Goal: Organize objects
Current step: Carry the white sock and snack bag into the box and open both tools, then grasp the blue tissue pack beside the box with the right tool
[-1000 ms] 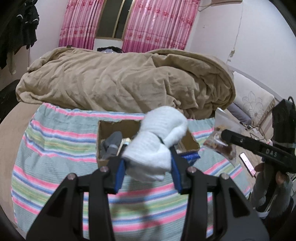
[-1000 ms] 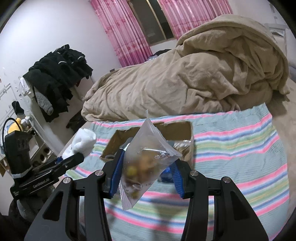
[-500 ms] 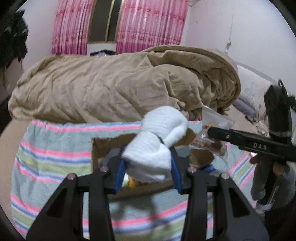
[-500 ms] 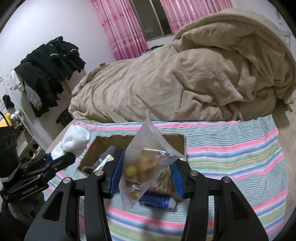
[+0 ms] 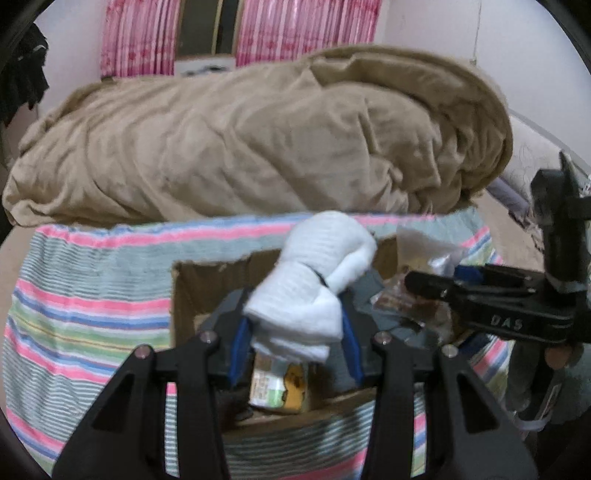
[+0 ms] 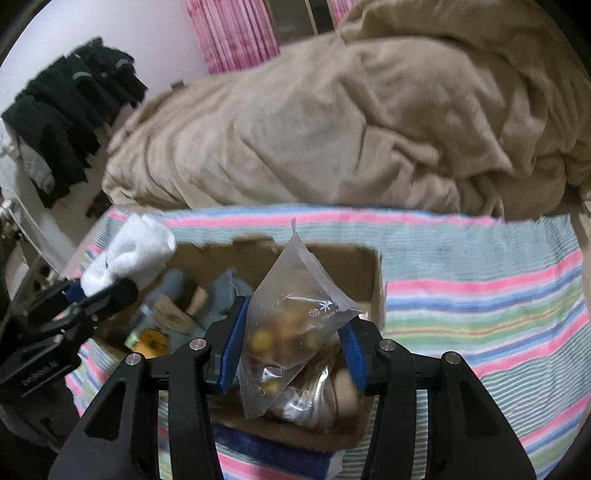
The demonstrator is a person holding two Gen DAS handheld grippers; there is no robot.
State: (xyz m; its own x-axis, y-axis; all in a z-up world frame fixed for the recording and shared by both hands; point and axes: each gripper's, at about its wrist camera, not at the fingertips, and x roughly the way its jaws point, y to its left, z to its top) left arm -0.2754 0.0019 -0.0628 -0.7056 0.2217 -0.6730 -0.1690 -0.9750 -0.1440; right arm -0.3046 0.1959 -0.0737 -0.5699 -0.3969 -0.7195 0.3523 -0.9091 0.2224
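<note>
My left gripper (image 5: 295, 347) is shut on a rolled white sock (image 5: 314, 291) and holds it over the open cardboard box (image 5: 184, 295) on the striped sheet. My right gripper (image 6: 291, 354) is shut on a clear plastic bag of snacks (image 6: 291, 325) and holds it over the same box (image 6: 373, 291). The box holds a grey cloth (image 6: 225, 291), a green and yellow packet (image 5: 277, 387) and other items. The right gripper shows at the right of the left wrist view (image 5: 480, 295), and the left gripper with the sock shows at the left of the right wrist view (image 6: 110, 288).
A bunched tan blanket (image 5: 258, 140) lies across the bed behind the box. The striped sheet (image 6: 480, 302) surrounds the box. Dark clothes (image 6: 66, 110) hang at the left. Pink curtains (image 5: 295, 33) hang at the back wall. A pillow (image 5: 535, 155) lies at the right.
Both grippers have moved forward and down until each held item hangs over the open box. Both grips are unchanged.
</note>
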